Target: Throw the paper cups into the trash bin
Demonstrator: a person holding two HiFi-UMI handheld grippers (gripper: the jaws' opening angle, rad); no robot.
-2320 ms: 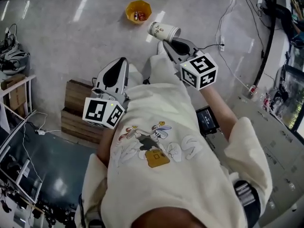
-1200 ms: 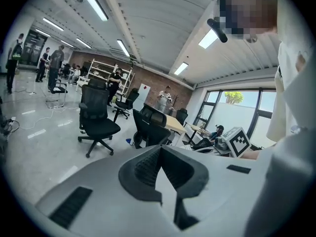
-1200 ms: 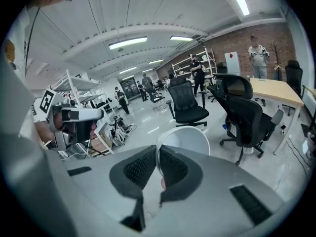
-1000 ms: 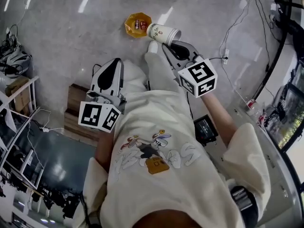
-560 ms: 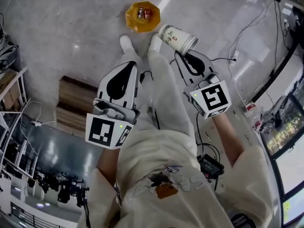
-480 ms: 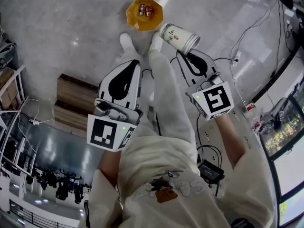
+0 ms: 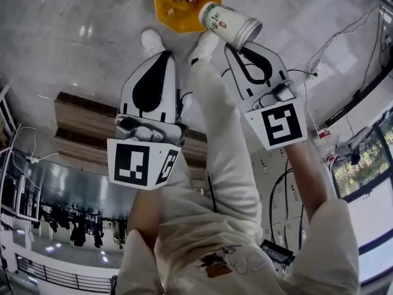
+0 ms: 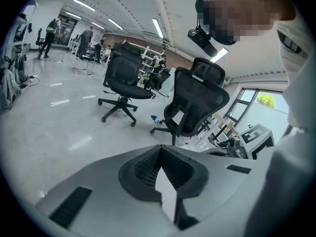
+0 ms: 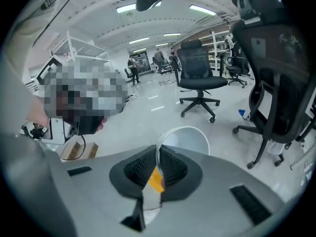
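Note:
A white paper cup (image 7: pixel 229 23) with red and green print lies tilted, its open mouth toward the lower right. My right gripper (image 7: pixel 236 47) is shut on its rim. In the right gripper view the rim of the cup (image 9: pixel 185 138) runs between the pads of the right gripper (image 9: pixel 158 157). The cup hangs at the right edge of a yellow trash bin (image 7: pixel 175 14) on the floor, which holds two cans. To the left, my left gripper (image 7: pixel 164 55) is shut with nothing in it; in its own view the left gripper (image 8: pixel 160 149) shows its pads meeting.
The person's white shoes (image 7: pixel 151 40) stand just before the bin. A wooden crate (image 7: pixel 80 112) lies on the floor at the left, and cables (image 7: pixel 344 35) run at the right. Office chairs (image 8: pixel 123 78) (image 9: pixel 197 73) stand around on the grey floor.
Both grippers have stretched forward and look larger. The held cup has moved from beside the bin to its right edge. The bin has slid to the top of the view.

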